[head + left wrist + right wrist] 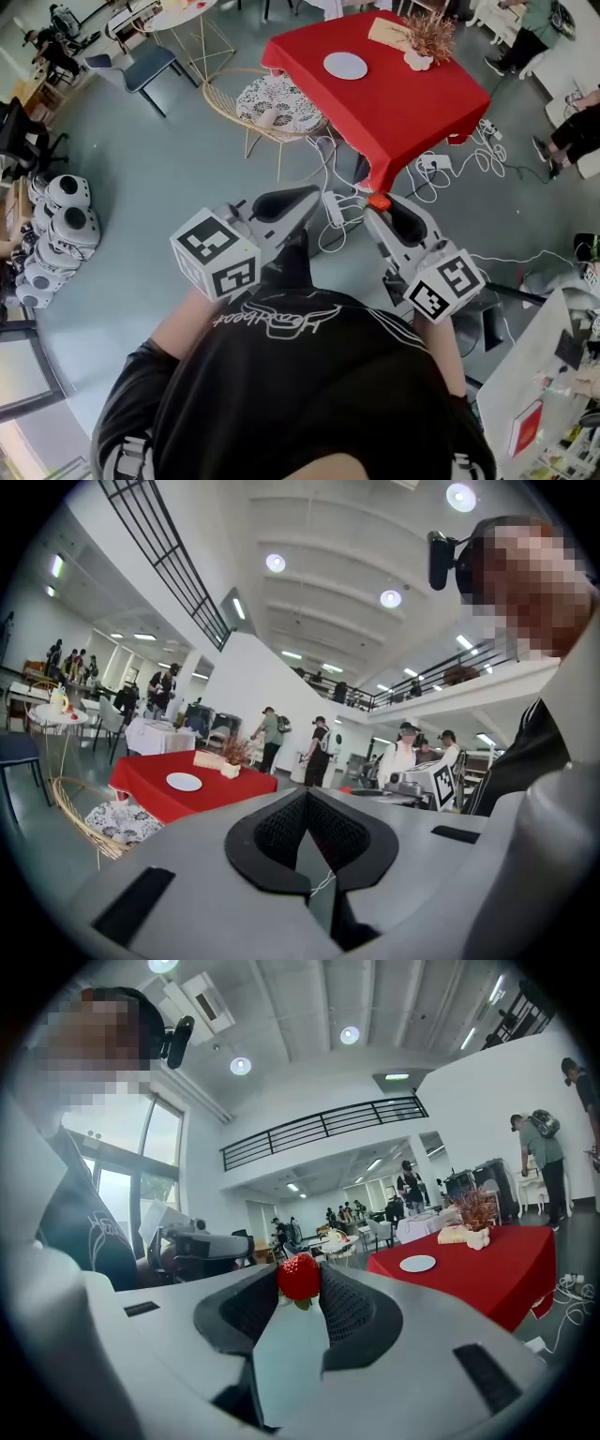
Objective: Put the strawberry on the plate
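A red strawberry (299,1277) with a green stalk is pinched between the black pads of my right gripper (300,1283), which is shut on it. In the head view the strawberry (379,200) shows as a red spot at the tip of the right gripper (377,206), held in the air over the floor. The white plate (346,66) lies on a red-clothed table (403,112) some way ahead; it also shows as the plate (417,1264) and the plate (184,782). My left gripper (315,193) is beside the right one, its pads (281,829) closed together with nothing between them.
A wicker chair (272,103) with a patterned cushion stands left of the table. White cables (450,159) lie on the floor near the table's front corner. A dried-flower decoration (427,37) sits behind the plate. Round white units (56,225) are stacked at the left. People stand in the background.
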The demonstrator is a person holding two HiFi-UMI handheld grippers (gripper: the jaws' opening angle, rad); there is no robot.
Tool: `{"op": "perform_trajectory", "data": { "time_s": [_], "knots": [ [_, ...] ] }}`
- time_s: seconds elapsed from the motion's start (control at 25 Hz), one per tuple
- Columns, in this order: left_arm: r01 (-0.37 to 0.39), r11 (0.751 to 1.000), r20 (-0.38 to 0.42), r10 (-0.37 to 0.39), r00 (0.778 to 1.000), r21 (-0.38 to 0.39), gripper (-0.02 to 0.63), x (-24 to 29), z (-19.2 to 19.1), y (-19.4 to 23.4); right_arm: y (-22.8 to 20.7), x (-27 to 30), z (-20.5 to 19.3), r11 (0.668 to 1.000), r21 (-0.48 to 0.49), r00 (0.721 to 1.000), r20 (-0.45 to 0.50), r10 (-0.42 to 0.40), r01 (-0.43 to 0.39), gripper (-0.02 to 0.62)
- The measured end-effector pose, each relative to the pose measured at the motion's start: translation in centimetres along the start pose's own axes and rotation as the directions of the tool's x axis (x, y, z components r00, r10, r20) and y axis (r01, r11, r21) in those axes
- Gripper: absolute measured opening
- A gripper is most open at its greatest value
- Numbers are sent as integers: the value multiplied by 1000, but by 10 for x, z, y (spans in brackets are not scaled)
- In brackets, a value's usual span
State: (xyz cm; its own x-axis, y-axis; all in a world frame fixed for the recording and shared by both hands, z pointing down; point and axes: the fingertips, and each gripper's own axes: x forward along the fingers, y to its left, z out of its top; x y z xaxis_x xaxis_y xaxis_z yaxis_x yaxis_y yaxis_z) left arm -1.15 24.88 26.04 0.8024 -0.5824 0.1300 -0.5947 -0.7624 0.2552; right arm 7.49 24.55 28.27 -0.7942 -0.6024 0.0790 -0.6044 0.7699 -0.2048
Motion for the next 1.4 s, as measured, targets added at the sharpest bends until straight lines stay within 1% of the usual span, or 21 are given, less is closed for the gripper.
{"op": "perform_trajectory", "data": {
  "time_s": [0.2, 0.44, 0.6, 0.76, 0.88, 1.12, 1.4],
  "knots": [
    [-7, 1000, -12, 6, 1000, -18, 8, 20, -2, 50, -39, 42, -1, 1000, 22, 1000, 11, 0, 0, 130],
    [10, 998, -60, -13, 998, -60, 8, 69, 11, 133, -105, 106, 2, 996, 88, 1000, -9, -28, 28, 130],
    [38, 996, -93, -45, 995, -83, 8, 105, 29, 195, -151, 156, 14, 992, 117, 998, -29, -54, 57, 130],
    [53, 994, -103, -63, 993, -99, 8, 142, 52, 254, -195, 204, 32, 990, 117, 996, -47, -73, 78, 130],
    [75, 989, -110, -88, 990, -125, 8, 172, 63, 289, -228, 230, 44, 987, 121, 994, -55, -97, 103, 130],
    [99, 985, -119, -116, 986, -140, 8, 214, 81, 346, -280, 272, 66, 983, 114, 990, -48, -136, 141, 130],
    [129, 980, -140, -150, 979, -150, 8, 243, 89, 378, -314, 297, 70, 977, 131, 985, -59, -163, 169, 130]
  ]
}}
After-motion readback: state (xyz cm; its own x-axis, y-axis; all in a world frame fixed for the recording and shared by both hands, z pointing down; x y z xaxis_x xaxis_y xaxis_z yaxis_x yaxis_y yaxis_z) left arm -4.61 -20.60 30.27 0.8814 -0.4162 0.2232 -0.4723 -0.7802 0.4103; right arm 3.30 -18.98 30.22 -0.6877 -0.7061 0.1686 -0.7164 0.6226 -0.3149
